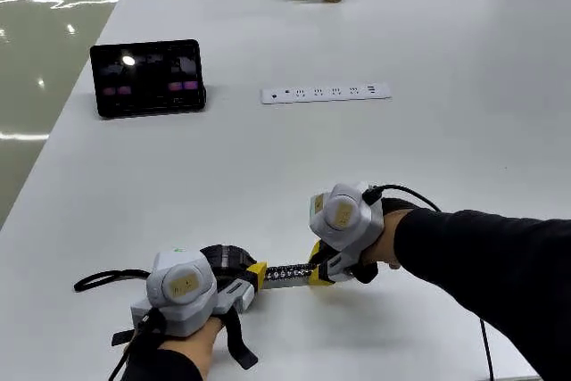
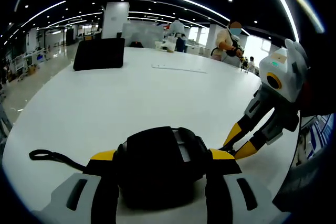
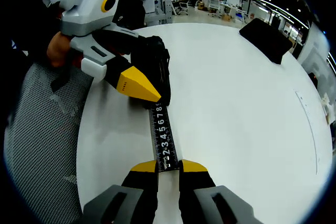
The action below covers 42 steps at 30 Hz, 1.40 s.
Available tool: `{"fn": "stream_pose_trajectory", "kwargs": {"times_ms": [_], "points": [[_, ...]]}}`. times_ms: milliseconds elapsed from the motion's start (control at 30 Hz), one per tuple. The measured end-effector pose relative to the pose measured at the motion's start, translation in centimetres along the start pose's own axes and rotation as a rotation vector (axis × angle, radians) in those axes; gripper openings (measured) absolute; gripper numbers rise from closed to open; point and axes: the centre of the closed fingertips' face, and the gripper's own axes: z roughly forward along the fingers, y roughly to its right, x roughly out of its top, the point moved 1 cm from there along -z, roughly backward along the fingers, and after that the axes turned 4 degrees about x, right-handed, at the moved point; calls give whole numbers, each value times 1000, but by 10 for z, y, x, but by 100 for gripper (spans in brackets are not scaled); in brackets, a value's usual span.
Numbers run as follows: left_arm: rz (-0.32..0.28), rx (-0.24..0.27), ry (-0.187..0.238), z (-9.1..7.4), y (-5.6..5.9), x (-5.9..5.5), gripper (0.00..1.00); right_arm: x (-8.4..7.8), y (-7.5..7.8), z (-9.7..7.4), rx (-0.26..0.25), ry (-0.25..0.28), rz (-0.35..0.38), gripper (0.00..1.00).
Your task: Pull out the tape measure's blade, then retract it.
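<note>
Tape measure (image 1: 227,259) sits clamped in left claw (image 2: 165,157); right claw (image 3: 168,165) pinches blade (image 3: 161,129).

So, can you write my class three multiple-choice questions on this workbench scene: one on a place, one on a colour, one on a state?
1. In the head view, where is the power strip relative to the tablet?
A. To its right
B. On top of it
C. To its left

2. What colour is the tape measure's case?
A. Red
B. Black
C. White

3. What state is the blade in?
A. Fully retracted
B. Lying loose, off the case
C. Partly pulled out, pinched in the right gripper

Answers:
1 A: the strip lies apart from the tablet, to its right.
2 B: the case held by the left gripper is black.
3 C: the numbered blade runs from the case to the right gripper.
</note>
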Motion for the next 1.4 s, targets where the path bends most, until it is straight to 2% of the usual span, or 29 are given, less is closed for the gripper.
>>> {"fn": "stream_pose_trajectory", "kwargs": {"times_ms": [267, 1400], "points": [[-3, -2, -1, 0, 0, 0, 61, 6, -1, 4, -3, 28, 5, 12], [-5, -7, -3, 0, 0, 0, 62, 31, -7, 17, 6, 74, 9, 12]]}}
